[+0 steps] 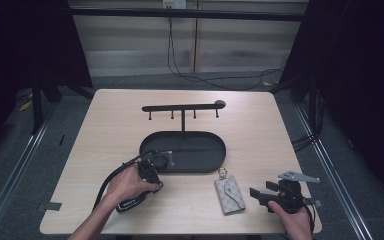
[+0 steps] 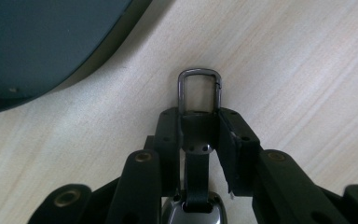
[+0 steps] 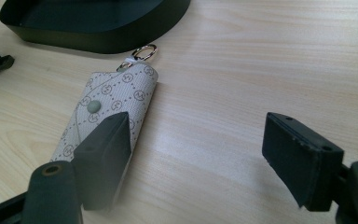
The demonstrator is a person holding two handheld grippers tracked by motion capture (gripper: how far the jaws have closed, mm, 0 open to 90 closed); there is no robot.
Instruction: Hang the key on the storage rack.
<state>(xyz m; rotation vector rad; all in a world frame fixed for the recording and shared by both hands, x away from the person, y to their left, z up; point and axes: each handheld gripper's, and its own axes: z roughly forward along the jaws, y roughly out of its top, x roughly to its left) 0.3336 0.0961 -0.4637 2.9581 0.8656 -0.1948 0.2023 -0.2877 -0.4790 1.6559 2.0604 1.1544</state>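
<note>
Pinching the key fob [image 2: 196, 140] by its strap, left gripper [image 2: 198, 135] points its clasp toward the tray [image 2: 51, 42]; right gripper [image 3: 205, 154] idles agape.

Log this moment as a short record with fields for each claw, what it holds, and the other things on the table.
left claw: shut on the key fob strap, its metal clip poking past the jaws
right claw: open, holding nothing
key pouch: flat on the table, snap closed, beside the right claw's left jaw
hook stand: upright on the dark oval tray
</note>
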